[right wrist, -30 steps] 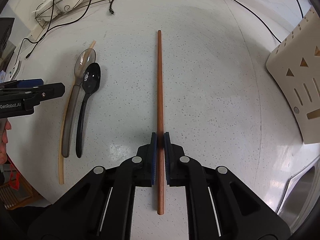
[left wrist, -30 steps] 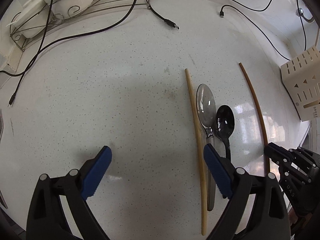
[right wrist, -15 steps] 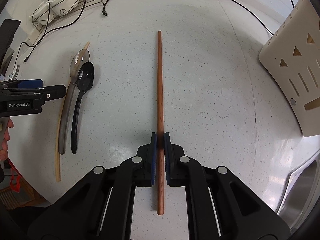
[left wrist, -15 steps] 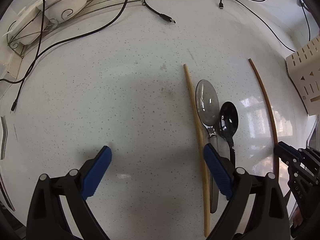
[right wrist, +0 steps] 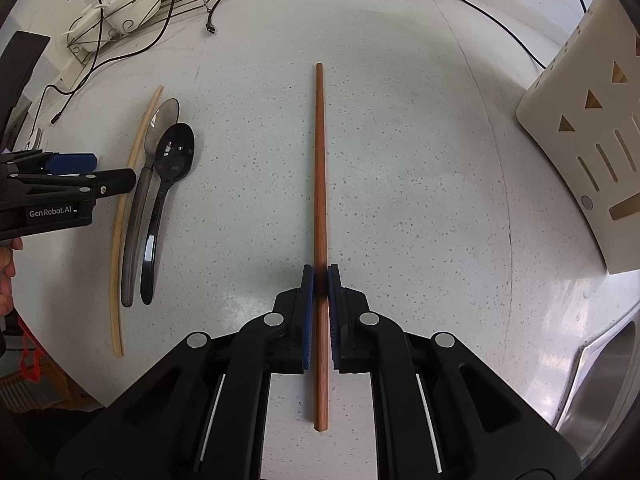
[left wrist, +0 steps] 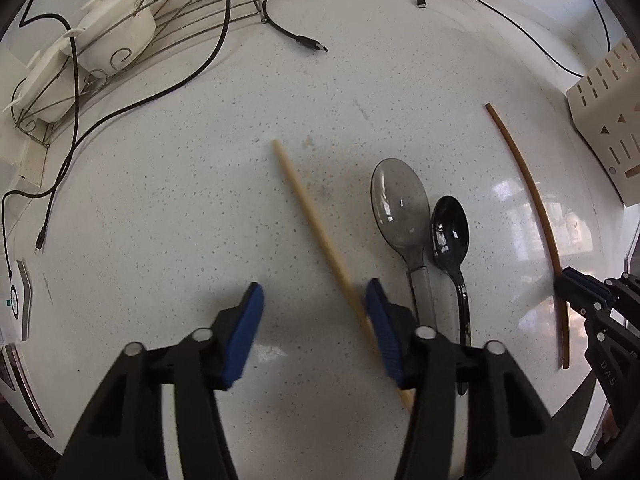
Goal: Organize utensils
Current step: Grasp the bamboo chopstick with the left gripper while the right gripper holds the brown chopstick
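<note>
On the speckled white counter lies a pale chopstick (left wrist: 312, 220), slanted, its near part between the fingers of my left gripper (left wrist: 314, 320). Those jaws are closing; the stick rests against the right pad (left wrist: 380, 328) and the left pad stands clear of it. Just to its right a grey translucent spoon (left wrist: 398, 208) and a black spoon (left wrist: 450, 228) lie side by side. My right gripper (right wrist: 320, 276) is shut on a brown chopstick (right wrist: 320, 160), which points straight away along the counter.
A cream slotted utensil holder (right wrist: 592, 152) stands at the right. A wire rack with white dishes (left wrist: 112, 40) and loose black cables (left wrist: 296, 36) lie at the back. A steel sink rim (right wrist: 608, 380) shows at the lower right. A hand (right wrist: 6, 264) holds the left gripper.
The left jaws have narrowed a good deal. The pale chopstick's far end has swung left, away from the spoons, and it now lies between the jaws. The right gripper keeps its hold.
</note>
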`<state>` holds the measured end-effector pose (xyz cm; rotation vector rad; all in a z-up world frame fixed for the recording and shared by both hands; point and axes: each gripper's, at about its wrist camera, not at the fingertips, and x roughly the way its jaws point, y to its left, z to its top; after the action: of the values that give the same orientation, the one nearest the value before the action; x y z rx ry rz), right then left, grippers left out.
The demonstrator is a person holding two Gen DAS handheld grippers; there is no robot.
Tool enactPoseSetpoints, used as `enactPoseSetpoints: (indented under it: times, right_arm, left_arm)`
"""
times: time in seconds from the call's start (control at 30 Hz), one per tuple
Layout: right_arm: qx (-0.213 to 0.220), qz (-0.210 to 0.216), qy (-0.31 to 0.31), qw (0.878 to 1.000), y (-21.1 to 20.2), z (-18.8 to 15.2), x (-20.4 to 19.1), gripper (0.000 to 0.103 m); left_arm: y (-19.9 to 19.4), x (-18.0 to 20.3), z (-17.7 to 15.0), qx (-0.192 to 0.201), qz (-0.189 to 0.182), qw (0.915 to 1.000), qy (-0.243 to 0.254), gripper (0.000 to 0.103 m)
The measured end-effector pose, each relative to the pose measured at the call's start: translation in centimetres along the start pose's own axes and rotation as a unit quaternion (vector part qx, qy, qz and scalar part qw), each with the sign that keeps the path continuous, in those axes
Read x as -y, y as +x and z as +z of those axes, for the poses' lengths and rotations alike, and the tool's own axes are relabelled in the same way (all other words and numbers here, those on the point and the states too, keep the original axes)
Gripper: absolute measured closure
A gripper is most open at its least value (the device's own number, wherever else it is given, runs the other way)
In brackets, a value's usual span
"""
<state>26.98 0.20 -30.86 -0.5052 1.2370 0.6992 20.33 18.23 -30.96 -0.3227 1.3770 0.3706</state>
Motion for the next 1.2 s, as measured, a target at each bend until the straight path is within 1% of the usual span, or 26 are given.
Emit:
enactPoseSetpoints:
  times: [0.1,0.23,0.33,0.37,0.4,0.43,0.47,0.57,0.63,0.7,0.83,0.97,1.0,1.03,1.07,1.1,1.13,1.17,1.2]
  right_arm:
    - [-0.003,0.0,0.0,1.0,0.0,0.2,-0.1,0.096]
    - [-0.006,0.0,-0.001,1.0,0.0,0.3,-0.2,0.096]
    - [-0.011,0.001,-0.001,1.0,0.1,0.5,-0.2,0.096]
    - [-0.012,0.002,-0.001,1.0,0.1,0.6,-0.2,0.096]
    - [-0.013,0.002,0.0,1.0,0.1,0.7,-0.2,0.093]
    - [-0.014,0.004,0.0,1.0,0.1,0.8,-0.1,0.089]
    - [-0.013,0.002,0.0,1.0,0.1,0.9,-0.1,0.081]
    - [-0.012,-0.002,-0.005,1.0,0.2,1.3,-0.2,0.081]
    - [-0.01,-0.005,-0.008,1.0,0.2,1.8,-0.2,0.081]
    - [-0.011,-0.008,-0.011,1.0,0.2,2.3,-0.3,0.071]
    - [-0.017,-0.011,-0.021,1.0,0.7,3.2,-1.1,0.071]
    - [-0.021,-0.02,-0.029,0.999,1.1,3.5,-1.7,0.07]
    - [-0.022,-0.02,-0.029,0.999,1.1,3.6,-1.8,0.07]
    - [-0.022,-0.02,-0.027,0.999,1.1,3.5,-1.9,0.07]
    - [-0.022,-0.02,-0.028,0.999,1.1,3.6,-1.9,0.071]
    - [-0.022,-0.02,-0.028,0.999,1.2,3.7,-2.0,0.071]
    - [-0.023,-0.021,-0.029,0.999,1.2,3.7,-2.1,0.072]
    - [-0.024,-0.022,-0.029,0.999,1.3,3.8,-2.2,0.074]
    - [-0.025,-0.022,-0.03,0.999,1.2,3.6,-2.2,0.078]
  left_arm:
    - [-0.1,-0.1,0.0,-0.003,-0.001,1.0,0.005,0.069]
    - [-0.2,-0.9,-0.3,-0.001,-0.003,1.0,0.008,0.085]
    - [-0.7,-2.1,-0.3,-0.005,-0.022,0.9997,0.002,0.091]
    - [-0.7,-2.4,-0.3,-0.008,-0.027,0.9996,0.001,0.091]
    - [-0.7,-2.7,-0.2,-0.01,-0.03,0.9995,0.002,0.092]
    - [-0.6,-2.8,-0.2,-0.01,-0.031,0.9995,0.004,0.092]
    - [-0.7,-3.0,-0.2,-0.01,-0.03,0.9995,0.006,0.092]
    - [-0.8,-3.0,-0.3,-0.012,-0.026,0.9994,0.021,0.092]
    - [-0.7,-2.8,-0.2,-0.013,-0.03,0.9992,0.021,0.092]
    - [-0.5,-2.7,0.0,-0.015,-0.034,0.9991,0.021,0.092]
    - [-0.4,-1.6,0.1,-0.019,-0.03,0.9991,0.023,0.092]
    - [-0.3,-1.1,0.3,-0.025,-0.021,0.9994,0.014,0.091]
    - [-0.3,-0.9,0.2,-0.027,-0.018,0.9994,0.015,0.091]
    - [-0.3,-0.8,0.1,-0.029,-0.016,0.9993,0.015,0.087]
    - [-0.3,-0.9,0.1,-0.033,-0.012,0.9993,0.015,0.073]
    - [-0.4,-0.7,-0.2,-0.039,-0.001,0.9992,0.011,0.062]
    - [-0.1,-0.6,-0.2,-0.042,0.007,0.9991,0.009,0.046]
    - [0.1,-0.7,-0.5,-0.04,0.009,0.9991,0.008,0.044]
    - [0.3,-0.7,-0.8,-0.04,0.006,0.9992,0.004,0.044]
